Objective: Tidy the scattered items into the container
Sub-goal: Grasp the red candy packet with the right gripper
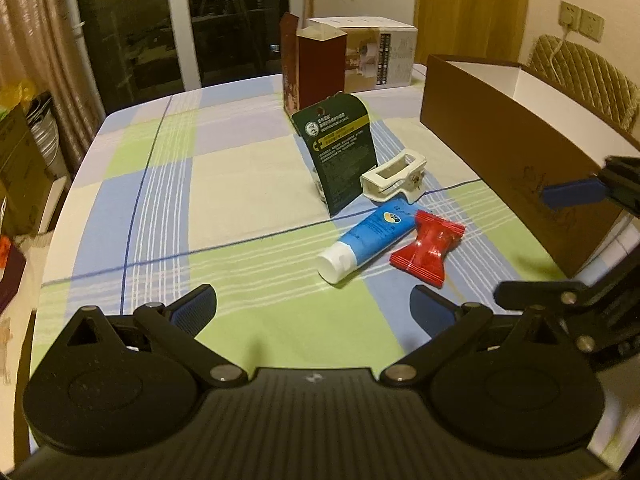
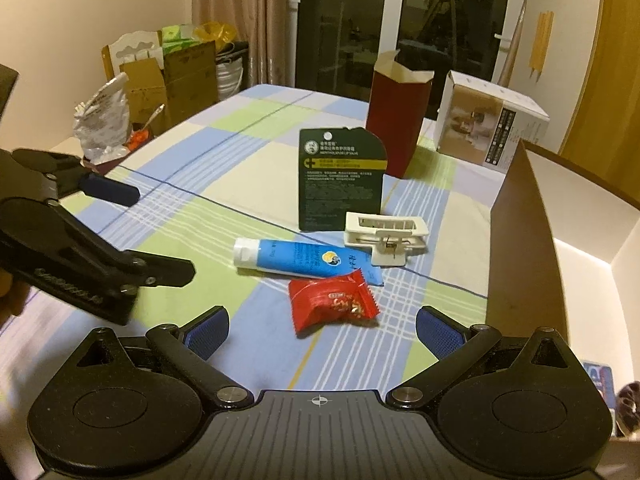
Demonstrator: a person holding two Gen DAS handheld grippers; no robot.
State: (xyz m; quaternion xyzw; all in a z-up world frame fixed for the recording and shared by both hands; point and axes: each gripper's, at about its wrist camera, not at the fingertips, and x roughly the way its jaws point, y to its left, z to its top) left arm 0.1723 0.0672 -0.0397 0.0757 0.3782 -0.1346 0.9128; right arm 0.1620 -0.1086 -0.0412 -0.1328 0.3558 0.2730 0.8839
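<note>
both claws spread wide, nothing pinched: left gripper [image 1: 314,312] hovers near side of the table, right gripper [image 2: 322,332] likewise, w/ the red candy packet [image 2: 334,305] just beyond its fingers. task stuff sits in one tight bunch mid-table on the checked cloth [image 1: 168,184]: candy packet touching the blue tube [image 2: 296,261], white clip [image 2: 384,238] just behind the tube's far end, dark green card pack [image 2: 342,178] standing upright behind those. container = brown box [image 2: 520,216], open top, white inside, at the right, still looks empty as far as i can see. risks, imo: packet is crinkly & thin, so closing on a loose edge could let it slip out on the lift; it overlaps the tube's tail, so a low approach may drag or roll the tube w/ it. green pack stands on a narrow base & a nudge from either claw prob tips it onto the clip. box wall is tall & near the right gripper, so carrying across too low could bump or shove it. both grippers crowd the same bunch, so they could clash if both go in together. tall red carton [image 2: 398,116] & white box [image 2: 490,122] sit far back, out of the way
</note>
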